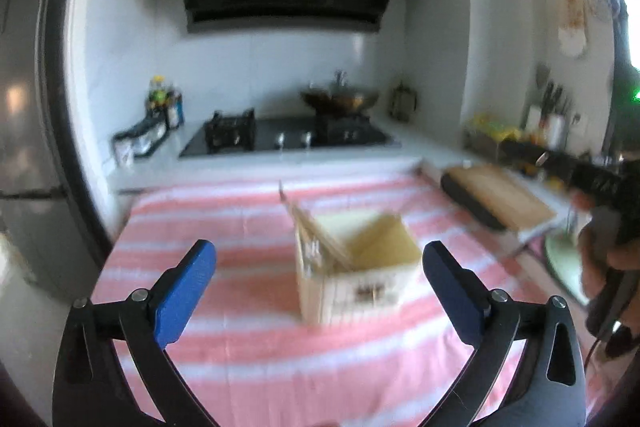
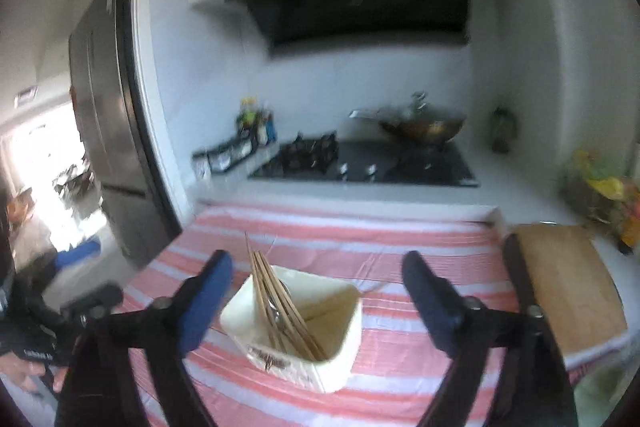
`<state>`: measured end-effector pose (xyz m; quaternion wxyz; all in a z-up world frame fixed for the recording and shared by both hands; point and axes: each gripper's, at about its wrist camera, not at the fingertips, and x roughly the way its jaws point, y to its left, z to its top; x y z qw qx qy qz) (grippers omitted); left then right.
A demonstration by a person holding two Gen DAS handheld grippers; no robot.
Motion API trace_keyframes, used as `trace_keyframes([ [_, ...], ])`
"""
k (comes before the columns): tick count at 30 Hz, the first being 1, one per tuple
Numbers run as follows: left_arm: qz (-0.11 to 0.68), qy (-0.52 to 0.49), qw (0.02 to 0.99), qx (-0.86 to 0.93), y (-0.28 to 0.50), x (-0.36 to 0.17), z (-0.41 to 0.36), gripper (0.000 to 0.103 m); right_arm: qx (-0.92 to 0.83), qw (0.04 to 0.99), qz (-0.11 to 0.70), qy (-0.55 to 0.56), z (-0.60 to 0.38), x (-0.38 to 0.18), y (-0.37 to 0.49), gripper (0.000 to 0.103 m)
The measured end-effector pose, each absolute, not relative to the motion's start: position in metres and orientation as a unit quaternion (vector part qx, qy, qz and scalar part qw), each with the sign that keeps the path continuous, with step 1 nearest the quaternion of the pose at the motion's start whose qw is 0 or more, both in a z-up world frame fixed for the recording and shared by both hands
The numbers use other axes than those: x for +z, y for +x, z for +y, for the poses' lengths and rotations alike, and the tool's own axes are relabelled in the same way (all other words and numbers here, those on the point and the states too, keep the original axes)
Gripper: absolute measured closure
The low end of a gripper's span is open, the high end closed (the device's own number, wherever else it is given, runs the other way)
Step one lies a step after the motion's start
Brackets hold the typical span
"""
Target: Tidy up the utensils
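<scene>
A cream square utensil holder (image 2: 296, 331) stands on the pink and white striped cloth (image 2: 400, 243). Several wooden chopsticks (image 2: 276, 303) lean in it, with what looks like a metal utensil among them. It also shows in the left wrist view (image 1: 352, 271), with chopsticks (image 1: 312, 231) leaning at its left side. My left gripper (image 1: 320, 287) is open and empty, held above the cloth just short of the holder. My right gripper (image 2: 316, 303) is open and empty, above the holder.
A wooden cutting board (image 2: 568, 283) with a dark edge lies at the cloth's right end. Behind are a black hob (image 2: 368, 163) with a wok (image 2: 424, 127), condiment bottles (image 2: 256, 123) and a fridge (image 2: 108, 115) at the left. A pale green plate (image 1: 568, 263) is at right.
</scene>
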<state>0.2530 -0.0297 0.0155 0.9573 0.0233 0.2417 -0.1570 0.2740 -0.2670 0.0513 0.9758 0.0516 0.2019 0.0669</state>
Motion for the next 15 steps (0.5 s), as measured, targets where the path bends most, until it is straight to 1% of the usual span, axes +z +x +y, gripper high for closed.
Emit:
trace_keyframes([
  [2,0.245,0.023,0.958,-0.148,0.232,0.01,-0.032,0.0,0.042,0.978,0.191,0.076,-0.271,0.044,0.237,0.011],
  [4,0.248,0.018,0.96,-0.126,0.212,0.007,-0.033,0.0,0.051,0.974,0.203,0.092,-0.269,0.032,0.208,0.01],
  [7,0.234,0.03,0.968,-0.089,0.184,0.01,-0.035,0.0,0.061,0.97,0.224,0.078,-0.259,0.023,0.173,0.01],
  [9,0.222,0.033,0.972,-0.066,0.171,0.013,-0.037,0.0,0.055,0.971,0.223,0.064,-0.254,0.023,0.157,0.01],
  [11,0.22,0.034,0.973,-0.054,0.16,0.017,-0.039,0.0,0.043,0.973,0.221,0.056,-0.251,0.025,0.14,0.006],
  [12,0.222,0.037,0.973,-0.054,0.157,0.017,-0.04,0.0,0.036,0.973,0.222,0.054,-0.248,0.028,0.132,0.0],
  [15,0.225,0.038,0.972,-0.058,0.146,0.02,-0.04,0.0,0.026,0.975,0.215,0.046,-0.242,0.035,0.117,0.0],
])
